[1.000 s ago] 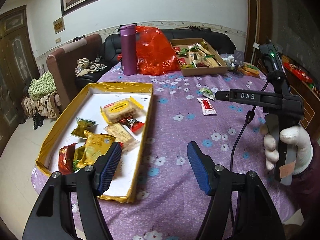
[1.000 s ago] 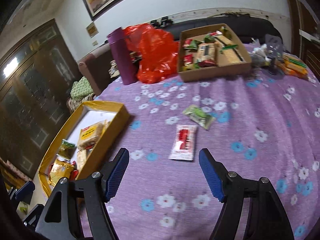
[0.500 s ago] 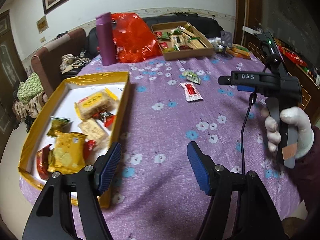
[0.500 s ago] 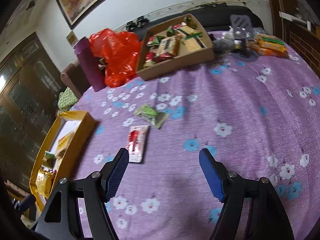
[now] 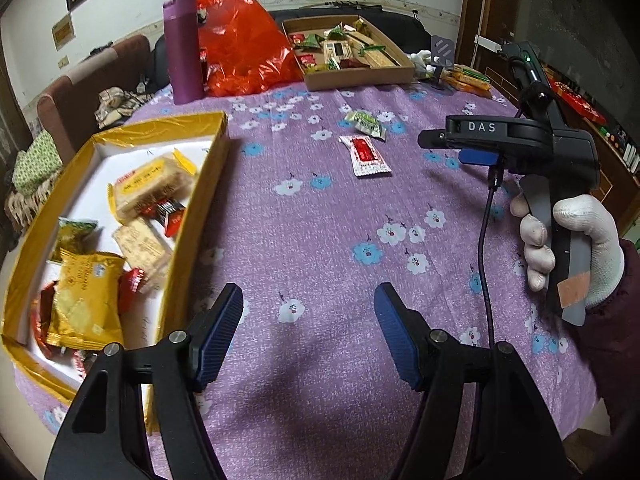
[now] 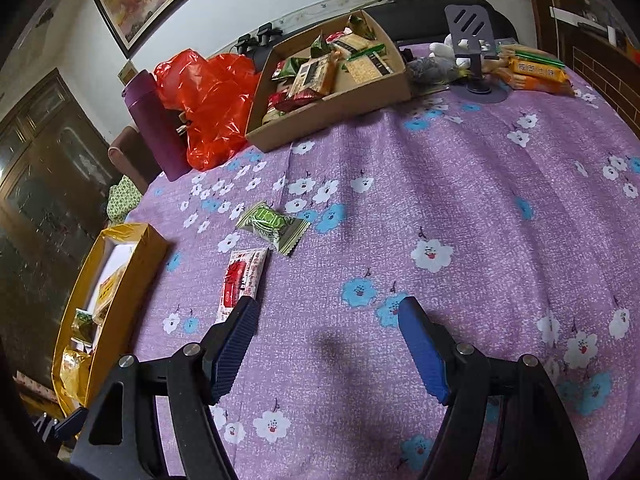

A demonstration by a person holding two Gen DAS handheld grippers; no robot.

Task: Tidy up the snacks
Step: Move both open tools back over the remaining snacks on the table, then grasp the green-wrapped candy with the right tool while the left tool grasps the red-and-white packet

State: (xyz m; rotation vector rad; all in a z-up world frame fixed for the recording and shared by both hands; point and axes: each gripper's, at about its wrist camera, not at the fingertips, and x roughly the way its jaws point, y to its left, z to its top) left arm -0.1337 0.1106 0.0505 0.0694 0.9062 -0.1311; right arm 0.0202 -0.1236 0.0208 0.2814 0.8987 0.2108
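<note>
A red-and-white snack packet (image 5: 365, 155) and a green wrapped candy (image 5: 365, 122) lie loose on the purple flowered tablecloth. In the right wrist view the red packet (image 6: 241, 279) lies just beyond my left fingertip and the green candy (image 6: 272, 225) lies farther out. A gold tray (image 5: 200, 184) at the left holds several snacks. A cardboard box (image 5: 356, 76) of snacks stands at the back. My left gripper (image 5: 308, 332) is open and empty over the cloth right of the tray. My right gripper (image 6: 326, 344) is open and empty; it also shows in the left wrist view (image 5: 476, 148).
A purple bottle (image 5: 183, 48) and a red plastic bag (image 5: 244, 44) stand at the back left. A phone stand (image 6: 474, 40) and orange snack packs (image 6: 536, 72) sit at the back right. A sofa and chairs are beyond the table.
My right gripper has moved closer to the two loose snacks and swung right. My left gripper has shifted right, away from the gold tray. Both grippers stay open.
</note>
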